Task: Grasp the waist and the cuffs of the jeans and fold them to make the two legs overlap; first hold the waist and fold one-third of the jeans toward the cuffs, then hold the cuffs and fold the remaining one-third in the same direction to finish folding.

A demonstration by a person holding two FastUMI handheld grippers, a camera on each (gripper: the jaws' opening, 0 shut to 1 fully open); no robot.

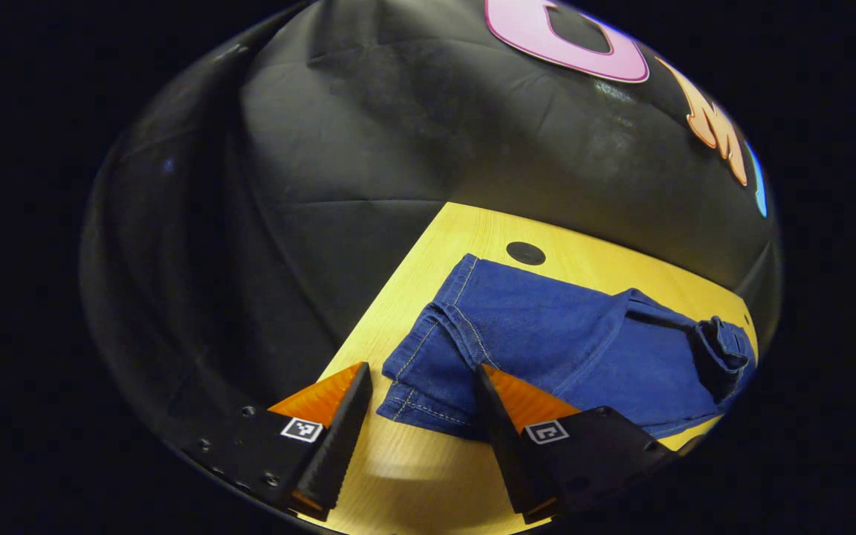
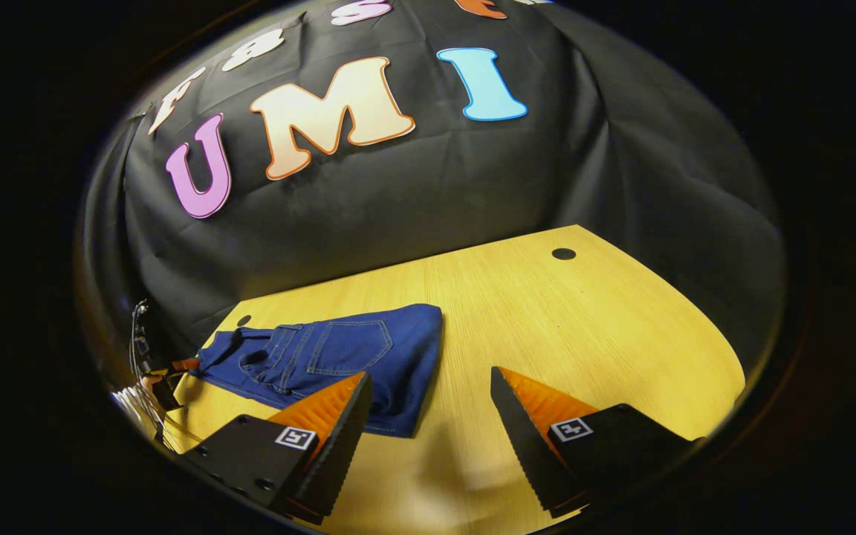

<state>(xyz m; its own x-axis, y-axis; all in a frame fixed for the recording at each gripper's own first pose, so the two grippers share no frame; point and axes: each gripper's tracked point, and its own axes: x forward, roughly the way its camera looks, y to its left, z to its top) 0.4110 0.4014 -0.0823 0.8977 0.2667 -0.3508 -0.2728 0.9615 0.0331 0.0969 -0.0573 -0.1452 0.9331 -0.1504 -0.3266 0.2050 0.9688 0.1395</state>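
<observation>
Folded jeans (image 1: 547, 342) lie on the wooden table (image 2: 562, 327). The left gripper (image 1: 422, 386) hangs spread at their 6 o'clock hem. The right gripper (image 2: 428, 394) is spread, empty.

**Hidden and cut-off parts**

In the left gripper view, the jeans (image 1: 569, 349) run out past the right edge, and one finger (image 1: 502, 423) covers their near hem. In the right gripper view, a finger (image 2: 339, 423) hides their near corner; small objects (image 2: 147, 371) at far left are unclear.

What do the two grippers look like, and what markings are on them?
The left gripper and the right gripper look alike. Each has two wedge-shaped jaws with ribbed inner faces. These sit on black blocks with visible screw holes. Each block carries a small square black-and-white tag.
</observation>
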